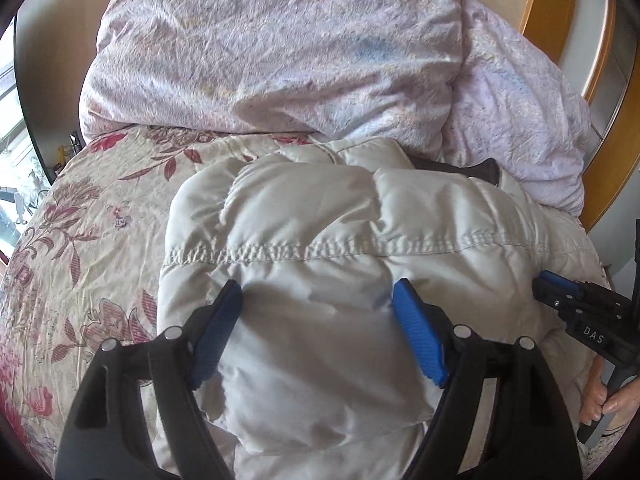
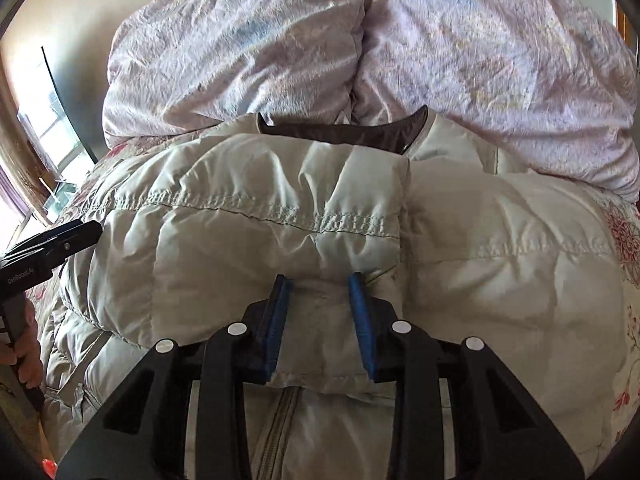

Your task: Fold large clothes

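So the puffy cream jacket [image 1: 328, 240] is lying on the flowery bedspread [image 1: 80, 240], collar end up against the crumpled lilac duvet [image 1: 280, 52], stitched seams running crossways to both claws. It's already doubled over itself, all lumpy and shiny. The right claw [image 2: 320, 300] is the one that matters: its blue pads are pinching a fold of the near edge right in front of it, just above the zipper [image 2: 280, 432]. The left claw [image 1: 318, 308] hangs spread wide over the jacket's left half, gripping nothing, pads apart on either side of a bulge
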Tool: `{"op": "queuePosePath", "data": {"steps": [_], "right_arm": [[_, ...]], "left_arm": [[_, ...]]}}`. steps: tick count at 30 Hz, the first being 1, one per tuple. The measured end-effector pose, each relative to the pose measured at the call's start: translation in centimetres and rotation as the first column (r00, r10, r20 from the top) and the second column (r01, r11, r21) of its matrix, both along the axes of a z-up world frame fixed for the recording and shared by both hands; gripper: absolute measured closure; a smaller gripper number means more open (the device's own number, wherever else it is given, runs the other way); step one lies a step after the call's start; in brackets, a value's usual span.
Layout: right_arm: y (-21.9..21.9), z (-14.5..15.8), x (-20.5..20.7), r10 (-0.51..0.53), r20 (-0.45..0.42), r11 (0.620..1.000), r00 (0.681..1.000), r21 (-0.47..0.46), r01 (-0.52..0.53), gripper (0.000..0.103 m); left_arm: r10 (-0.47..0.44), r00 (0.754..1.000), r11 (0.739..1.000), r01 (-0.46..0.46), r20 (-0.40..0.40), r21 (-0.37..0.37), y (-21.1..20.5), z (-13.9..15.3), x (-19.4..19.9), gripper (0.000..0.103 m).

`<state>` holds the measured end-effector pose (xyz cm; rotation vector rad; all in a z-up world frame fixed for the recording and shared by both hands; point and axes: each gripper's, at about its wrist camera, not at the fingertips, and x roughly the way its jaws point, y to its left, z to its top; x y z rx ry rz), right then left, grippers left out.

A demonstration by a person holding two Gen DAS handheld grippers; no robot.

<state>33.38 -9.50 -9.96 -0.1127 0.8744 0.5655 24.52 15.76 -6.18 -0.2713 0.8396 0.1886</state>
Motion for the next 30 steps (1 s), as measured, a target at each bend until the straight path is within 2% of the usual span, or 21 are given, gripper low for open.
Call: {"op": "queuePosePath", "data": {"steps": [8, 14, 19, 21, 23, 24, 25, 26, 27, 30], "right_arm": [[-1.0, -2.2, 1.5, 0.011, -0.073, 0.997, 0.997, 0.082, -0.005, 0.07], [-2.3, -3.1, 2.3, 0.023, -0.133, 0.981, 0.991, 0.196, 0.004, 0.071], [-3.7, -3.4, 3.2, 0.055, -0.212, 0.951, 0.976, 0.309, 0.014, 0.071], [-5.0, -2.3, 2.7, 0.056, -0.25, 0.946, 0.966, 0.323, 0.029, 0.07], [-7.2, -0.2, 1.6, 0.057, -0.226, 0.939, 0.972, 0.344, 0.025, 0.061], [-8.7, 1.1, 0.8, 0.062, -0.194, 0.933, 0.979, 0.36, 0.013, 0.046], [-10.1, 2.2, 0.0, 0.061, -0.166, 0.929, 0.984, 0.37, 0.005, 0.038], [-11.9, 3.2, -0.9, 0.056, -0.137, 0.926, 0.989, 0.377, 0.0, 0.023], [-13.9, 4.2, -1.7, 0.046, -0.114, 0.925, 0.992, 0.379, 0.0, 0.013], [-19.8, 5.3, -3.4, -0.019, -0.108, 0.934, 0.994, 0.352, 0.056, 0.01]], "left_arm": [[0.003, 0.999, 1.0, -0.003, -0.032, 0.0, 0.5, -2.6, 1.3, 0.023], [0.007, 0.999, 1.0, -0.008, -0.041, -0.024, 0.8, -3.7, 2.0, 0.021], [-0.022, 0.998, 1.0, 0.022, -0.051, -0.003, 0.2, -3.4, 1.9, 0.018], [-0.056, 0.998, 0.997, 0.054, -0.023, -0.06, 0.3, -2.1, 0.3, 0.018], [-0.098, 0.995, 0.987, 0.101, 0.031, -0.124, 0.9, -0.5, -2.3, 0.018], [-0.114, 0.992, 0.983, 0.12, 0.053, -0.135, 1.3, 0.3, -3.7, 0.017], [-0.126, 0.989, 0.982, 0.135, 0.075, -0.135, 1.8, 1.1, -5.3, 0.017], [-0.138, 0.986, 0.98, 0.149, 0.089, -0.132, 2.3, 1.7, -6.8, 0.017], [-0.147, 0.984, 0.978, 0.159, 0.099, -0.133, 2.9, 2.1, -8.4, 0.017], [-0.164, 0.983, 0.965, 0.177, 0.082, -0.195, 4.9, 1.9, -12.4, 0.016]]}}
